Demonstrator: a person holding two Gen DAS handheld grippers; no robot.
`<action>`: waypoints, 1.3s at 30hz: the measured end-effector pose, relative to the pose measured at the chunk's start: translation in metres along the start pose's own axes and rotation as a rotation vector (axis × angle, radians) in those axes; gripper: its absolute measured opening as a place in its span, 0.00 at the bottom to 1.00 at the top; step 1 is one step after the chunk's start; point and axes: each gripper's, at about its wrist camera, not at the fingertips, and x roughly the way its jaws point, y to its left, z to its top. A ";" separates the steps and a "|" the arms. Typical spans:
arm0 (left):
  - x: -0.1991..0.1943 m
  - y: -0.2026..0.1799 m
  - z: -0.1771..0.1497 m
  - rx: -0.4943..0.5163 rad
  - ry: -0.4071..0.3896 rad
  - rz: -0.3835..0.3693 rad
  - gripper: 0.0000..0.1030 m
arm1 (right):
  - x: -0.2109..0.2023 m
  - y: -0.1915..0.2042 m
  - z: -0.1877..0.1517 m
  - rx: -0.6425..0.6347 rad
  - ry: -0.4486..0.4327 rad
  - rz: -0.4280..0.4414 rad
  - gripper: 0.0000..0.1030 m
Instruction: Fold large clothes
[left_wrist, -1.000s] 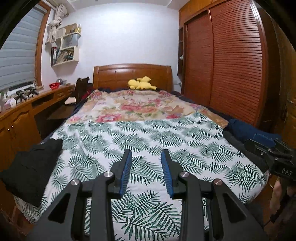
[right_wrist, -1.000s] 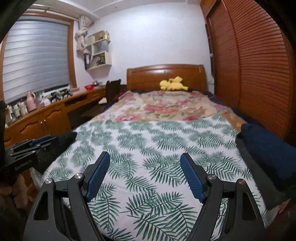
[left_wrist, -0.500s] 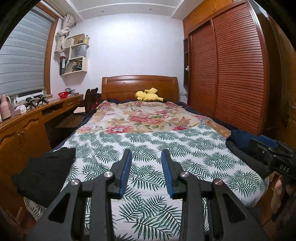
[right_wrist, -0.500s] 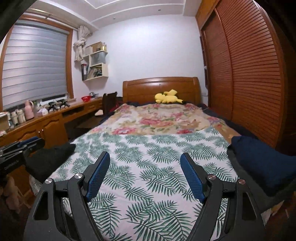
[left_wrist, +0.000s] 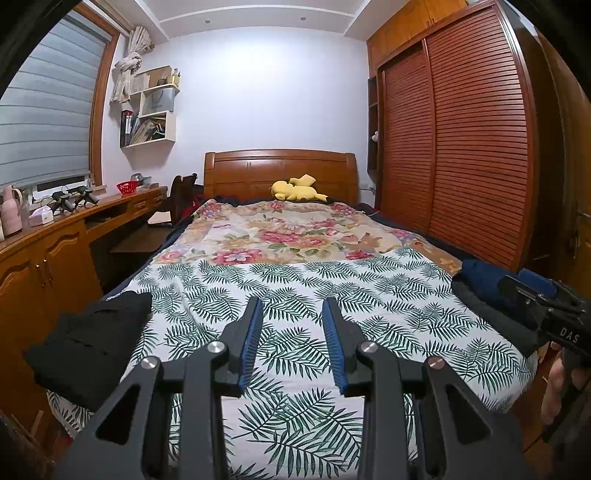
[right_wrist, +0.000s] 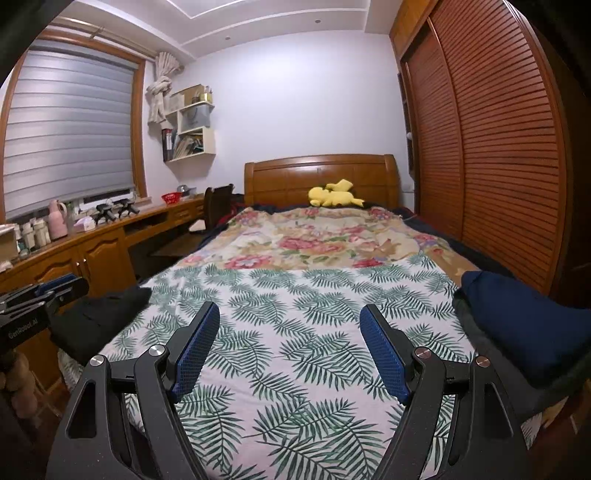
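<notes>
Two grippers hover empty at the near end of the bed (left_wrist: 295, 280): left gripper (left_wrist: 291, 325) part-open, right gripper (right_wrist: 290, 345) spread wide. Take the folded black garment (left_wrist: 92, 343) at near left or the navy pile (right_wrist: 524, 332) at near right by an edge.

Dim warm indoor light, sharp focus, strong fisheye bending, dark vignetted corners.
</notes>
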 end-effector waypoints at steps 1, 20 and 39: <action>0.000 0.000 0.000 0.000 0.000 -0.001 0.31 | 0.000 0.000 0.000 0.000 0.001 0.000 0.78; 0.001 -0.004 -0.001 0.004 -0.006 -0.003 0.31 | 0.000 0.000 -0.001 -0.002 0.001 -0.001 0.78; -0.002 -0.009 0.000 0.012 -0.020 0.002 0.32 | 0.000 -0.001 -0.002 -0.002 0.001 -0.002 0.78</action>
